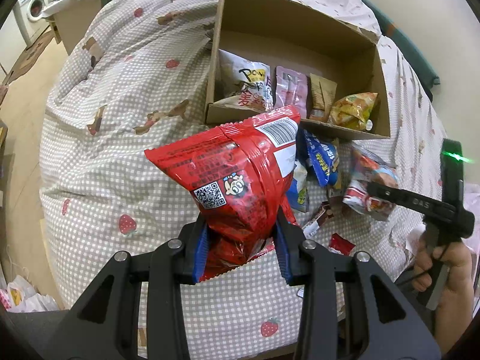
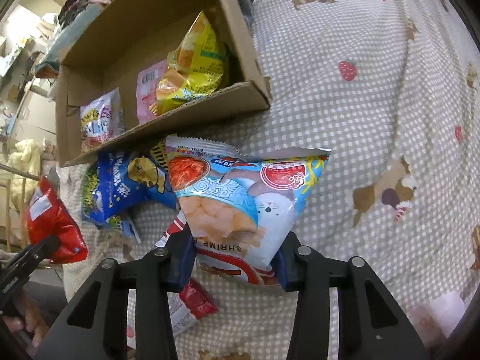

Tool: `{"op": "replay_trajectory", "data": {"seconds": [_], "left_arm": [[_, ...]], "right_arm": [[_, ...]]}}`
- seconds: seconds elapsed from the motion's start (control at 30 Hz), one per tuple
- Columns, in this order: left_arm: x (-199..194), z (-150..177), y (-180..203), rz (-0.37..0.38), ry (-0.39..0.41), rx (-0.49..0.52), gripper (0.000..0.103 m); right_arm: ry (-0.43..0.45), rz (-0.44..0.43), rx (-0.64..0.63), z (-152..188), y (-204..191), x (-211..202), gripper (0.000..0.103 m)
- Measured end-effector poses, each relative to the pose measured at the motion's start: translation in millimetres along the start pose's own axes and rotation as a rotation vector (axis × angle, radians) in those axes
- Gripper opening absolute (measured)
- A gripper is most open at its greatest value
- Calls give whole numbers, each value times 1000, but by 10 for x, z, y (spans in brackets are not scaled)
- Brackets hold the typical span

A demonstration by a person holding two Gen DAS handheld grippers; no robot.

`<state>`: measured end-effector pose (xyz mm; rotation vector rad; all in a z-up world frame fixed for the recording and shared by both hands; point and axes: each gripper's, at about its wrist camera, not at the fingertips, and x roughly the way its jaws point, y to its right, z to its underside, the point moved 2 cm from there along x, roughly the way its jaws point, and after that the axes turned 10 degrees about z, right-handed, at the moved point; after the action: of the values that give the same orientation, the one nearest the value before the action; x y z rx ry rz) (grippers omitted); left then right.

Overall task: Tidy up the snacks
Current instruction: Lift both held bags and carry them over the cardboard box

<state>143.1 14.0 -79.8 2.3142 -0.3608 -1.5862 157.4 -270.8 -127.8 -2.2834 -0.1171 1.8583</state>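
My left gripper [image 1: 241, 252] is shut on a red snack bag [image 1: 237, 174] and holds it above the checked bedspread, in front of the cardboard box [image 1: 381, 90]. My right gripper [image 2: 232, 262] is shut on a light-blue shrimp cracker bag [image 2: 243, 198], lifted just before the box [image 2: 192, 111]. The box holds several packets: a white popcorn bag [image 1: 249, 84], a pink packet [image 1: 291, 90], a brown packet [image 1: 322, 96] and a yellow bag [image 1: 355, 109]. The right gripper's body [image 1: 420, 204] shows at the right of the left wrist view, and the red bag [image 2: 52, 225] at the left of the right wrist view.
Loose snacks lie on the bedspread [image 1: 120, 150] by the box front: blue bags [image 2: 126, 186], a small red packet [image 2: 199, 300], a brown bar [image 1: 321, 214]. A washing machine [image 1: 33, 12] stands far left. Plastic bags [image 1: 21, 297] lie on the floor.
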Motion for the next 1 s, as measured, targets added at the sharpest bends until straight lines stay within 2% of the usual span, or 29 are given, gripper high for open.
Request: {"op": "replay_trajectory", "data": {"seconds": [0.33,0.5,0.7,0.77,1.0], "left_arm": [[-19,39,-1,-27,15,12,34],[-35,49,-9,-46,25,19,34],[-69,65,-38,-68,39,26,34],[-78,65,-47,-79,45,29,34],[-82,62,-43,-106,54,43,34]], "right_arm": [[39,-64,21,211,281,-325,44],[50,-106,24,359,300,-439,44],[88,-165,0,529,188,-613,43],[110,-156,-19,564,134,-658,43],[170,-211,-72,604,-65,-782,43]]}}
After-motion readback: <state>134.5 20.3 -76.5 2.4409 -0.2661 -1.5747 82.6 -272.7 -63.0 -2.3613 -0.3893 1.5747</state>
